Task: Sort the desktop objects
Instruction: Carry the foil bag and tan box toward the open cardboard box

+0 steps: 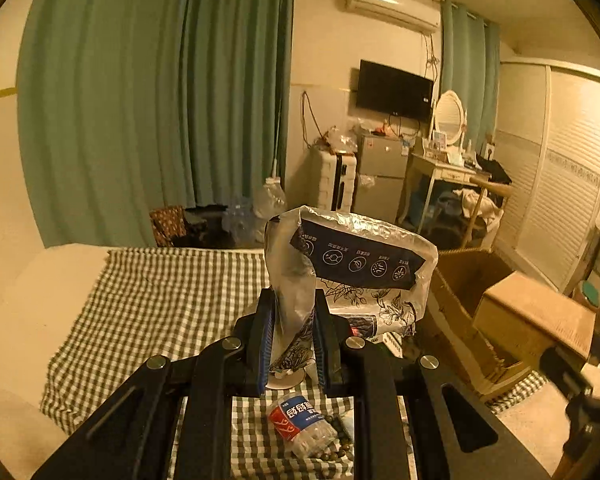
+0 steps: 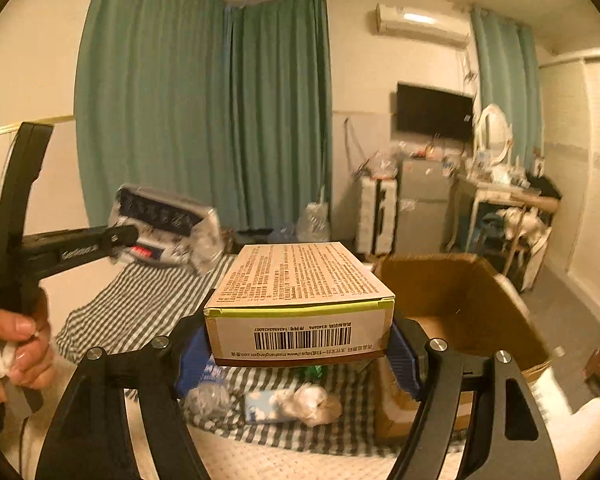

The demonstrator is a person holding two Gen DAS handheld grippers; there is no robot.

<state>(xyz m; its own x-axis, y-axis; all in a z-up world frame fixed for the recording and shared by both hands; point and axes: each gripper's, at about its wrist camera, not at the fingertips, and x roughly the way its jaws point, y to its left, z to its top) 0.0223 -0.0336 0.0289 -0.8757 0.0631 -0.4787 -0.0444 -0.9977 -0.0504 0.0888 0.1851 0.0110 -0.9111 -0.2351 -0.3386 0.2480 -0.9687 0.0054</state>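
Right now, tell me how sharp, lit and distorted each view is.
Left wrist view: warm yellow light, sharp on the foil bag, fisheye bending the curtains. Right wrist view: same yellow cast, the printed carton crisp, the foil bag and left gripper smeared by motion blur.

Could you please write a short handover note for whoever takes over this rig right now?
Left gripper: shut on a crumpled foil pouch, held above the checked cloth.
Right gripper: shut on a printed carton, barcode end facing the camera, also lifted off the cloth.
Open cardboard box stands to the right of the cloth.
Still on the cloth: a plastic bottle, dark beads, a tissue pack and a crumpled wad.
Done: both items picked up.
Left: place them, probably in the box, then sort the remaining things.
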